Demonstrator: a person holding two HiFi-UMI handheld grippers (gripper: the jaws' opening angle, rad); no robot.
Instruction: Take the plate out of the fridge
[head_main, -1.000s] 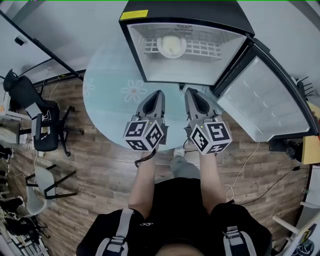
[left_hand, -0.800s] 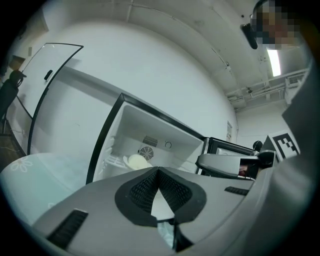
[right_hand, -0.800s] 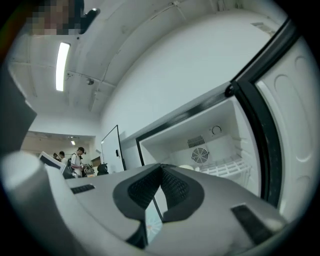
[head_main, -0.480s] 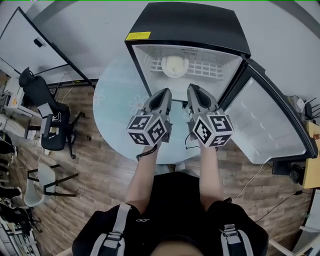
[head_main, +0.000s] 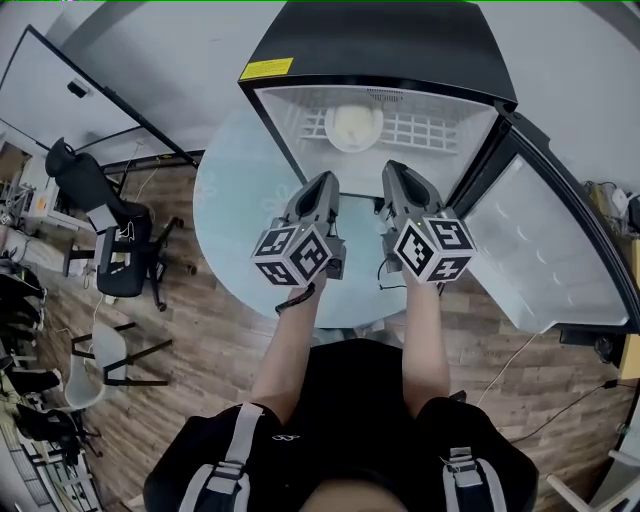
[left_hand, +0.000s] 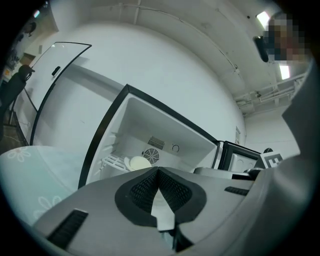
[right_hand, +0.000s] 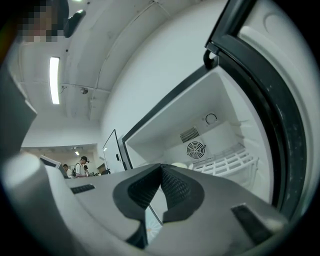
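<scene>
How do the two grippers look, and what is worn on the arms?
Both the left gripper and right gripper have grey tapered shells, black ribbed pads, and a cube of black-and-white square markers. No sleeves show; a black cable loops at the left wrist.

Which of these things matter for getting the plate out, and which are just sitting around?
For the job: plate, open fridge, left tool, right tool (both shut, empty).
Just around: round table, black office chair, white chair.
</scene>
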